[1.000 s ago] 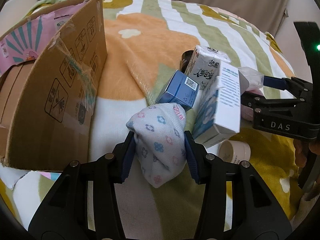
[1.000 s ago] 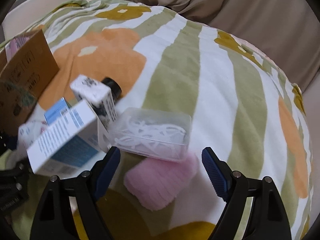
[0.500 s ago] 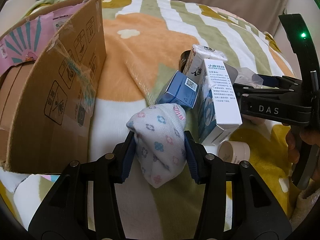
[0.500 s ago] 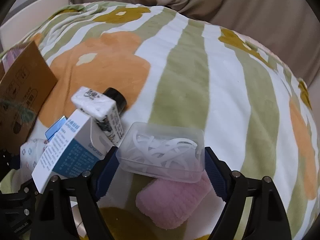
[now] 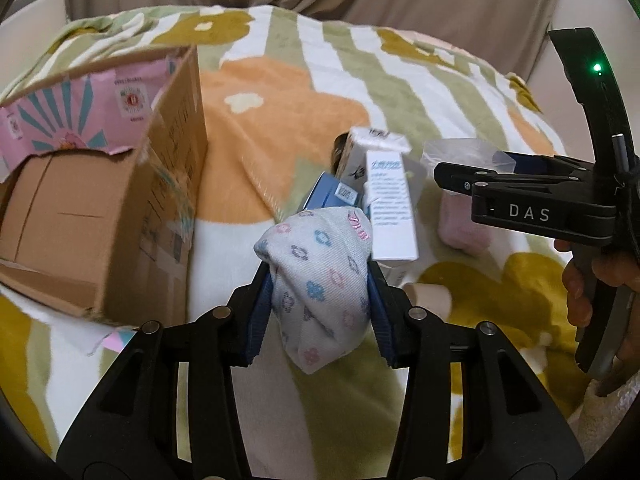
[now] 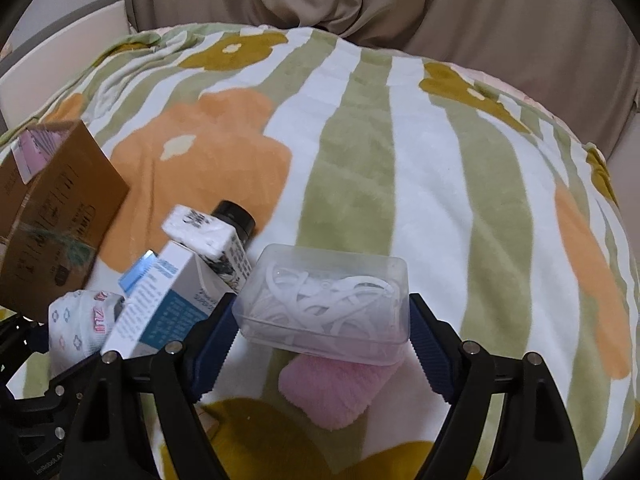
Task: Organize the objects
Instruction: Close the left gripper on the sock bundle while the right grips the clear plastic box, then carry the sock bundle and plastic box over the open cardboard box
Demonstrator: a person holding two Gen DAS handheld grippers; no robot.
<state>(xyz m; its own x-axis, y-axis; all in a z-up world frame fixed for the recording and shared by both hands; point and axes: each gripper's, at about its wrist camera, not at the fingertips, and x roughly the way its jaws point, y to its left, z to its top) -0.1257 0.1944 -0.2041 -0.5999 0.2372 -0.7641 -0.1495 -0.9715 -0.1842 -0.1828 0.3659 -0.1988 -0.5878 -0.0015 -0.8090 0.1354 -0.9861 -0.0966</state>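
A floral sock is clamped in the left gripper, the clear box is pinched by the right gripper, and carrying to the carton at ten o'clock seems next.

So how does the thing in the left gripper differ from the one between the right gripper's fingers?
The left gripper is shut on a soft sock with small flowers; the right gripper has its fingers around a hard clear box. The sock is opaque cloth that bulges and hangs; the box keeps its shape and shows white pieces inside. Both are above the striped blanket.
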